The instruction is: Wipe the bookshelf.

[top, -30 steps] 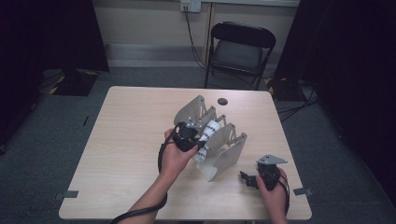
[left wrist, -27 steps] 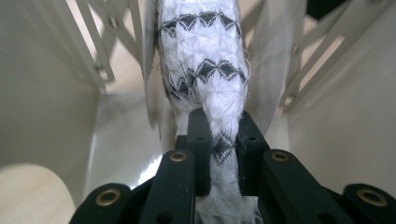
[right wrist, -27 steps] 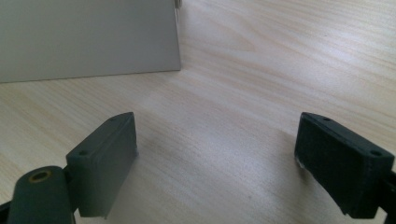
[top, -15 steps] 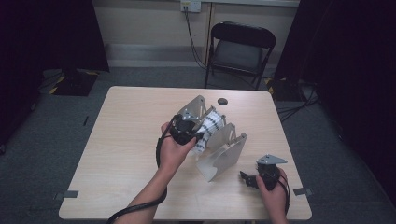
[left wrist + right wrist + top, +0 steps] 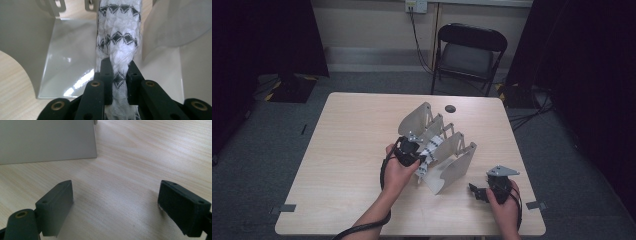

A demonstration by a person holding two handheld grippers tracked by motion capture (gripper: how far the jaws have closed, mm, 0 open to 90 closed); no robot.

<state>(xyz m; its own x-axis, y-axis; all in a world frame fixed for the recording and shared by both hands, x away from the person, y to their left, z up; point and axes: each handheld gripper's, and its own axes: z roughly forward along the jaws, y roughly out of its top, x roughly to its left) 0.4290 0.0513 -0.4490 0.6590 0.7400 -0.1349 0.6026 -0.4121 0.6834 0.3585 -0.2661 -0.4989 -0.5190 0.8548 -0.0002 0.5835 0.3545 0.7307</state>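
You pinched the patterned white cloth [image 5: 117,50] in your left gripper [image 5: 119,72] fingers to seat it between the rack [image 5: 452,167] dividers, right gripper [image 5: 120,205] fingers spread idle over the table [image 5: 140,152].

A pale wooden table [image 5: 347,165] stands on grey carpet [image 5: 262,165]. Behind it a black folding chair [image 5: 469,52] faces a cream wall [image 5: 362,25], flanked by dark curtains [image 5: 257,35].

A black folding chair [image 5: 469,55] stands beyond the wooden table [image 5: 347,150].
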